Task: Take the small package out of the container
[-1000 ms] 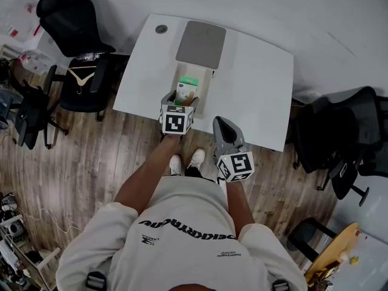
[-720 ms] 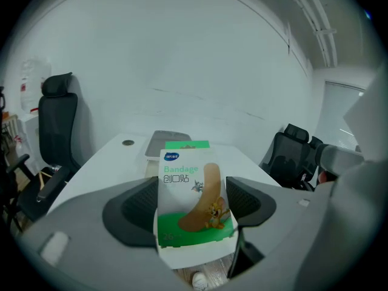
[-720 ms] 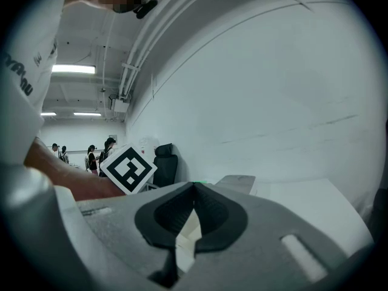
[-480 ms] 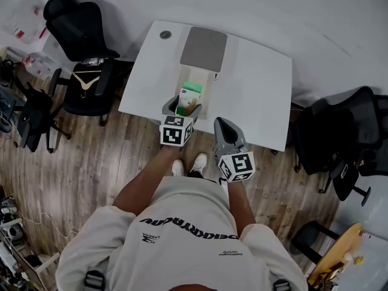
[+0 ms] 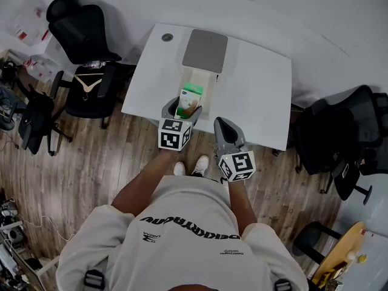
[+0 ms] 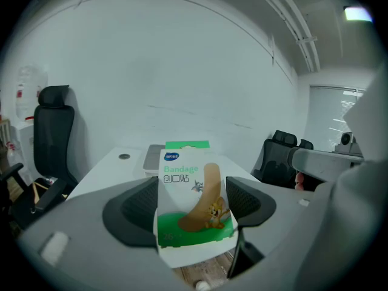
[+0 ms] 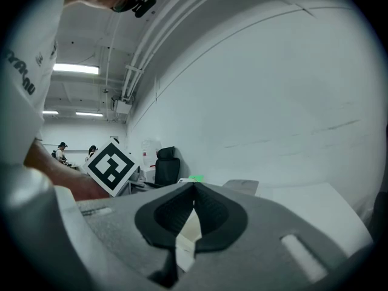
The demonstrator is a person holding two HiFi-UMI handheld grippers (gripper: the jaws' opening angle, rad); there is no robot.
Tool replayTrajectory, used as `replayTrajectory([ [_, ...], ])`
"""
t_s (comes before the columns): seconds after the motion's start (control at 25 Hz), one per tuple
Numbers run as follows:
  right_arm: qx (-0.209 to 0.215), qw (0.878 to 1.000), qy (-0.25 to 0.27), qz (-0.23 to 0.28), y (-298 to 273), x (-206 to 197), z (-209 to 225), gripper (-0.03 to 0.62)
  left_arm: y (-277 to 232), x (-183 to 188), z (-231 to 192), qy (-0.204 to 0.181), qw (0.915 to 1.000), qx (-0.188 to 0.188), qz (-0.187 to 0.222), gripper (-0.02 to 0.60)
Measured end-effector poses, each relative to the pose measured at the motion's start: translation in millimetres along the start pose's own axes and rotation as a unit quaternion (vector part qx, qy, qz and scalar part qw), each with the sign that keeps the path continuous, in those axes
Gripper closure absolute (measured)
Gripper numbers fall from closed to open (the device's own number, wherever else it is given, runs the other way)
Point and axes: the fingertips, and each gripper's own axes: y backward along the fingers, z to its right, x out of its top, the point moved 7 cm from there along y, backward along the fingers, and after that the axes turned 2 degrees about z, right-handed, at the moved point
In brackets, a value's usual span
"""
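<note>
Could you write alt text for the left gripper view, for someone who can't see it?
The left claw grips a green-and-white bandage package between its jaws. Behind it stand a white table and a black office chair.

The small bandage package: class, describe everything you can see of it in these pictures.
The small package is a flat white carton, card by its look, printed "Bandage" in green above a tan plaster strip, cartoon figures and a green band; a green tab tops it. It stands upright, pinched at both side edges by the left tongs. In the head view it sits over the near end of the beige container; whether they touch cannot be told.
</note>
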Motion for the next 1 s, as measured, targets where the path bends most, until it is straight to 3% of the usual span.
replayTrajectory([
  [1.0,-0.004,1.0,0.005,0.008,-8,6,0,0.594,30,8,11,-0.032,0.9971,-0.032,0.061,0.224],
])
